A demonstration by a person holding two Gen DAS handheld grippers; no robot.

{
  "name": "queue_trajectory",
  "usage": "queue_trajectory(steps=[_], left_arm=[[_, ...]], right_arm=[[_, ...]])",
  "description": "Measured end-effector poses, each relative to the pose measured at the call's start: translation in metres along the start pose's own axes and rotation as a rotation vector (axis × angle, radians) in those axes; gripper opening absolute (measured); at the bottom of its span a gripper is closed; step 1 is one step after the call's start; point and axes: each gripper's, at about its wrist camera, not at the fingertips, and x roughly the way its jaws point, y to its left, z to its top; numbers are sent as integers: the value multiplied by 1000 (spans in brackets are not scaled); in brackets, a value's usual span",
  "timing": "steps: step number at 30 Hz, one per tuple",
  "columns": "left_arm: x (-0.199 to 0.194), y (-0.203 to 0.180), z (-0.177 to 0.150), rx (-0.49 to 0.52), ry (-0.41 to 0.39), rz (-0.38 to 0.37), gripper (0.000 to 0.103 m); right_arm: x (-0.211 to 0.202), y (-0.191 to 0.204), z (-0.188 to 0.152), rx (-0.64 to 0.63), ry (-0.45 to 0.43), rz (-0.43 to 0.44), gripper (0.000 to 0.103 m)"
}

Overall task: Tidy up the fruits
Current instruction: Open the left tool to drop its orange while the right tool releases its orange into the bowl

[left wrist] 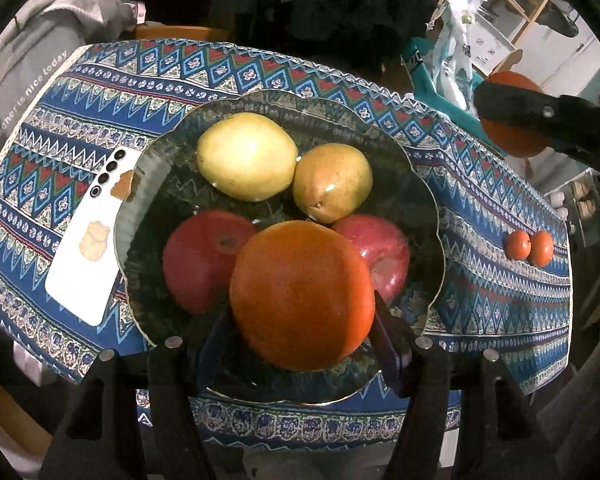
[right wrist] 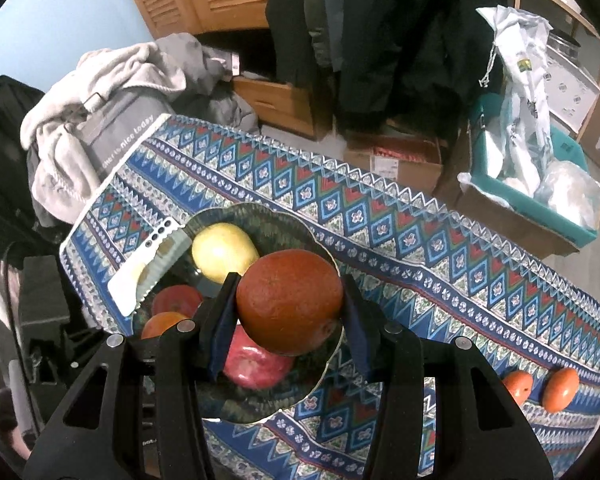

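A dark scalloped plate [left wrist: 420,184] on the patterned cloth holds a yellow apple [left wrist: 246,156], a pear [left wrist: 332,182] and two red apples [left wrist: 198,264]. My left gripper [left wrist: 304,320] is shut on a large orange [left wrist: 300,292] just above the plate's near side. My right gripper [right wrist: 290,308] is shut on a second orange [right wrist: 290,300] and holds it above the plate's [right wrist: 260,216] right edge; it also shows in the left wrist view [left wrist: 512,120]. Two small tangerines [left wrist: 528,244] lie on the cloth to the right, also in the right wrist view [right wrist: 540,388].
A white phone [left wrist: 92,236] lies face down against the plate's left rim. A teal box with plastic bags [right wrist: 536,184] stands past the table's far right. Grey clothes [right wrist: 100,92] are piled at the far left. Cardboard boxes [right wrist: 392,156] sit on the floor behind.
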Motion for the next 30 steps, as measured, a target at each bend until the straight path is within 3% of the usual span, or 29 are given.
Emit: queue_trajectory(steps=[7,16,26,30], left_arm=[[-17,-6,4,26,-79,17,72],[-29,22,27,-66,-136,13,75],[-25,42,40,-130,-155,26,75],[-23,45,41,-146,-152,23,75]], right_arm=[[13,-1,-3,10,29,3,48],[45,-9,-9,46,88,13,48],[77,-14,-16,64,154,20,50],[76,-14,-14,59,143,15,53]])
